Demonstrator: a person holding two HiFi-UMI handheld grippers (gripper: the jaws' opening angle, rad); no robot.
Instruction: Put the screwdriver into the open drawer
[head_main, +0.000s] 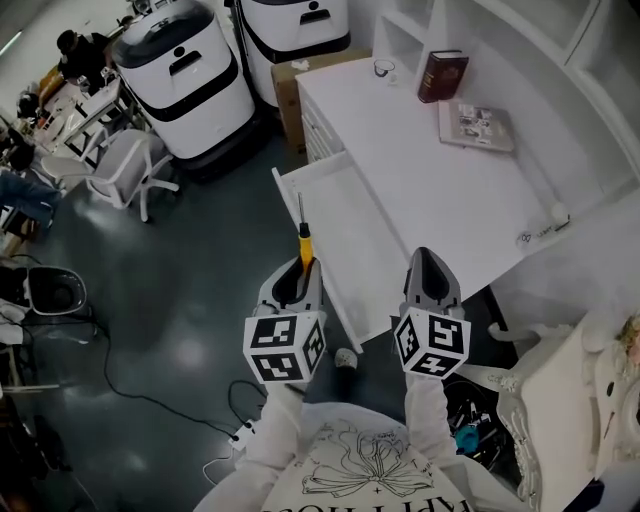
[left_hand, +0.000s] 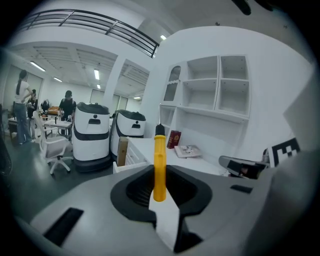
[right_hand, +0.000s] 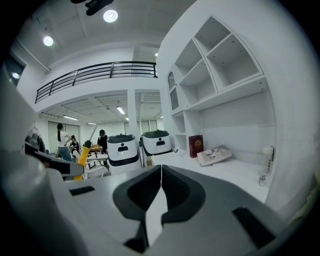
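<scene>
A screwdriver (head_main: 304, 240) with a yellow handle and thin metal shaft sticks out forward from my left gripper (head_main: 301, 266), which is shut on the handle (left_hand: 159, 167). Its tip hangs over the near left rim of the open white drawer (head_main: 352, 232), pulled out from the white desk (head_main: 440, 190). The drawer looks bare inside. My right gripper (head_main: 430, 258) hovers beside the left one, over the drawer's near right corner and the desk's edge. Its jaws (right_hand: 161, 170) are shut with nothing between them. The screwdriver also shows at the left of the right gripper view (right_hand: 84, 154).
A red book (head_main: 442, 75) and a flat booklet (head_main: 475, 125) lie on the desk. Two white-and-black machines (head_main: 185, 75) and a cardboard box (head_main: 290, 90) stand beyond the drawer. An office chair (head_main: 120, 165) is at the left, cables (head_main: 150, 400) on the dark floor, an ornate white chair (head_main: 555, 400) at right.
</scene>
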